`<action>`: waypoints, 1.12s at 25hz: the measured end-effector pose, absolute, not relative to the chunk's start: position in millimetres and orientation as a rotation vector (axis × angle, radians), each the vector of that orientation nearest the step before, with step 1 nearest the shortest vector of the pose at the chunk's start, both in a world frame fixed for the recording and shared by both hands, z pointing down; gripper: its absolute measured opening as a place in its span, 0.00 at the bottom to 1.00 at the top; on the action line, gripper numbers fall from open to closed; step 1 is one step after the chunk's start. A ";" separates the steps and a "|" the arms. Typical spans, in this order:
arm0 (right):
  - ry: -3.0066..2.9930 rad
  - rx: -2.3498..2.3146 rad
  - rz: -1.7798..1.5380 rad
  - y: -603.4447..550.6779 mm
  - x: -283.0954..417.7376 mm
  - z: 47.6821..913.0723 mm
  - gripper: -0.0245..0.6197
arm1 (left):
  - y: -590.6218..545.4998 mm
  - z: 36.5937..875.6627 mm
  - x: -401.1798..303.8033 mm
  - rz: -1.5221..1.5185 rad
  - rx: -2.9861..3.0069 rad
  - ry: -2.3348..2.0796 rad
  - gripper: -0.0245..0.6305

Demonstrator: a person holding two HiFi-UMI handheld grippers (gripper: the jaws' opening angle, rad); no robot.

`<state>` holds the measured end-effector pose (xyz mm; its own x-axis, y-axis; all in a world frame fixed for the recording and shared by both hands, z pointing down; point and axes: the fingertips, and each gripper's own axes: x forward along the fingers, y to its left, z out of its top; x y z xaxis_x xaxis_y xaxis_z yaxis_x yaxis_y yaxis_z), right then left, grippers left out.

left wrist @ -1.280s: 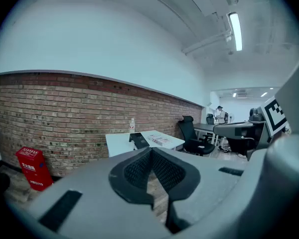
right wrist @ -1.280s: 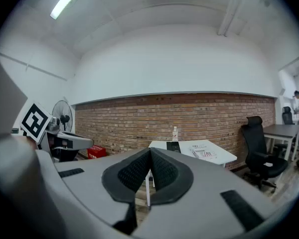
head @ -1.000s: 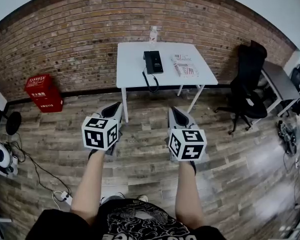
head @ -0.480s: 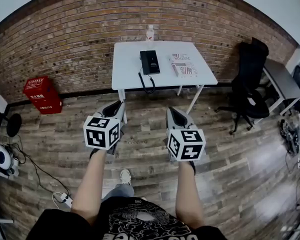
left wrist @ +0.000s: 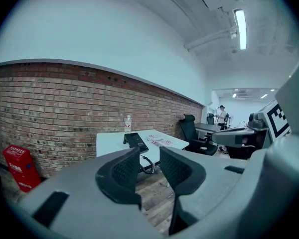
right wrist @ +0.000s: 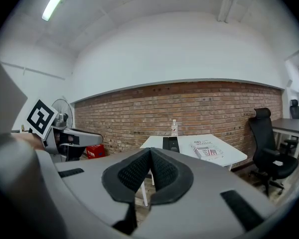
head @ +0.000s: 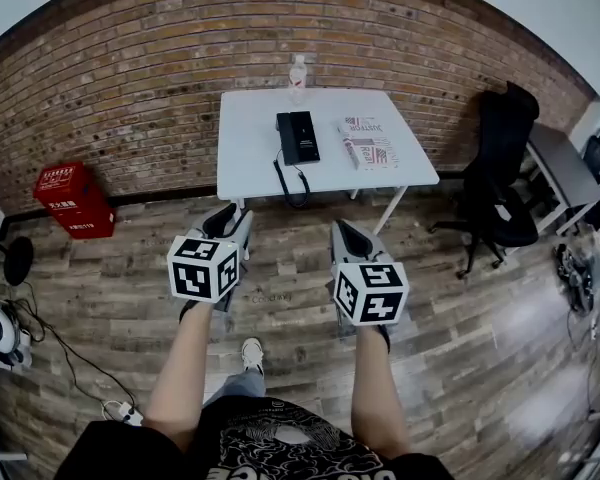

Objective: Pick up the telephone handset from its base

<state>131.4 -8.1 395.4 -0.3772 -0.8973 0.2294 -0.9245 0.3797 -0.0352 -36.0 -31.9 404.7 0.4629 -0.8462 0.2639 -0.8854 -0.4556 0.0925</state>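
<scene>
A black telephone [head: 298,136] with its handset on the base lies on the white table [head: 250,153] against the brick wall; its coiled cord [head: 288,183] hangs over the front edge. The phone [left wrist: 136,141] also shows in the left gripper view and the phone [right wrist: 170,144] in the right gripper view, far ahead. My left gripper [head: 230,220] is held over the floor short of the table, its jaws opening with nothing between them. My right gripper [head: 342,230] is level with it, shut and empty.
A magazine [head: 368,142] lies right of the phone and a water bottle [head: 297,70] stands at the table's back edge. A black office chair [head: 500,183] is at the right, a red box [head: 68,198] at the left by the wall. Cables and devices lie on the floor at far left.
Both grippers and the person have moved forward towards the table, which now looks nearer. The left gripper's jaws have parted from shut.
</scene>
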 end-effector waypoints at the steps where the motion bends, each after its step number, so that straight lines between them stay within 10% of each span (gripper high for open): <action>1: -2.456 1.643 0.238 -18.0 128.4 396.2 0.04 | -42.2 405.5 -38.2 0.266 2.497 -1.495 0.20; 28: -2.316 1.726 0.219 -215.1 68.1 385.6 0.04 | -258.3 417.2 -67.7 0.209 2.572 -1.193 0.41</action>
